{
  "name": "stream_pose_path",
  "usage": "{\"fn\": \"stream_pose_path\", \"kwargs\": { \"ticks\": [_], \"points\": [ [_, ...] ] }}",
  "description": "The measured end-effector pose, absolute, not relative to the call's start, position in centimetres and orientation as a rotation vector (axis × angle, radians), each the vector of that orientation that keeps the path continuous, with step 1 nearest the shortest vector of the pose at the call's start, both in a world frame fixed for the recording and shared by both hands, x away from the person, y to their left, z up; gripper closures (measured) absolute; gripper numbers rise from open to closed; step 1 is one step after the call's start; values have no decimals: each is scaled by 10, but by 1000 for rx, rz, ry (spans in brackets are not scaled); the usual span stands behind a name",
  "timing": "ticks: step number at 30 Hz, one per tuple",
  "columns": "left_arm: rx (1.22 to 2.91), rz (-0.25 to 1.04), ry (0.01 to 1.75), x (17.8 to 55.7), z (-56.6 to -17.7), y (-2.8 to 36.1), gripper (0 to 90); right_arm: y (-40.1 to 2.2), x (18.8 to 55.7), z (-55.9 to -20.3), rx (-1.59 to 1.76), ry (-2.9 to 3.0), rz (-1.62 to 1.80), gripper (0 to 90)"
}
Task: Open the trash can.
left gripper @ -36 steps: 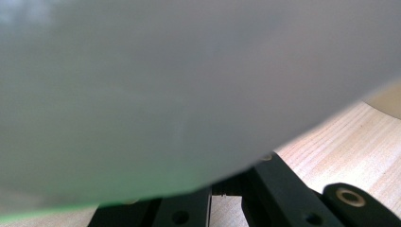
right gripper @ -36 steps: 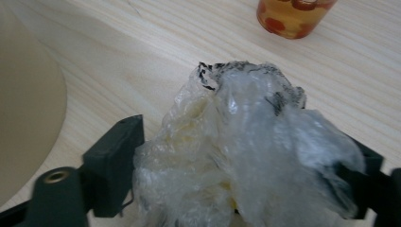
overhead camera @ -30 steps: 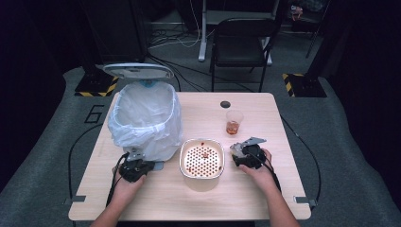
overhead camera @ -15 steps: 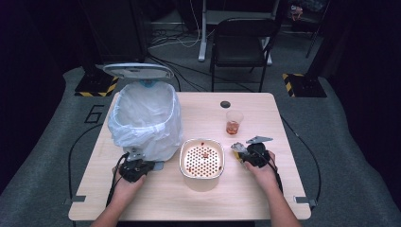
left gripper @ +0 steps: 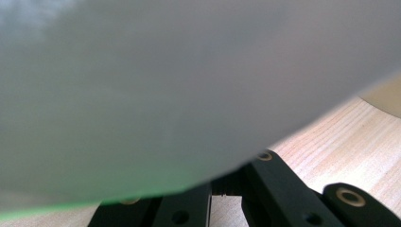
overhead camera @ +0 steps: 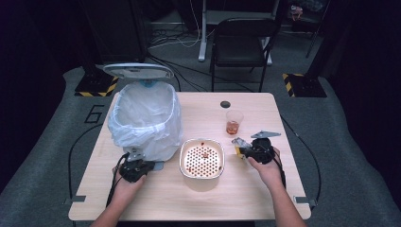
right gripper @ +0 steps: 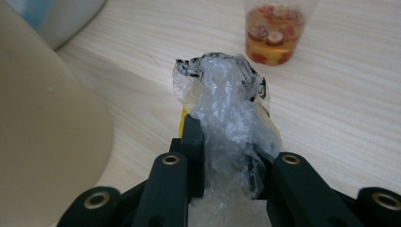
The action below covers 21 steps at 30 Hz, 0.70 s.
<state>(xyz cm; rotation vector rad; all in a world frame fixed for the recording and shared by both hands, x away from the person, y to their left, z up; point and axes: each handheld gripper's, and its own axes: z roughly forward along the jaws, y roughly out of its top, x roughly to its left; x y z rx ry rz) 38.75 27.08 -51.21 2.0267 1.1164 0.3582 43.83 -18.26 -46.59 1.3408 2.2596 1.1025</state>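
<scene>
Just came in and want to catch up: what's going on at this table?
A person is clearing rubbish with two handheld grippers. The right gripper has just closed its jaws on a crumpled clear plastic wrapper, beside the perforated strainer bowl. The left gripper, jaws shut, sits at the foot of the bag-lined trash bin, whose lid is up. A plastic cup of drink stands behind.

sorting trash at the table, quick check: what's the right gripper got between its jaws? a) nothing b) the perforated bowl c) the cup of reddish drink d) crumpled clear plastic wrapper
d: in the right gripper view the right gripper has its jaws closed on a crumpled clear plastic wrapper, while the cup of reddish drink stands apart on the table beyond it.
</scene>
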Motion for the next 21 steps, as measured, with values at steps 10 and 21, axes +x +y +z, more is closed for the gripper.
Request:
{"fn": "stream_pose_path", "kwargs": {
  "ticks": [10, 21],
  "points": [
    [2004, 350, 1130, 387, -513, 269, 900, -179, 437, -432, 1301, 2286, 1145, 746],
    [2006, 352, 1128, 387, -513, 270, 900, -171, 435, -396, 1227, 2314, 1177, 744]
  ]
}}
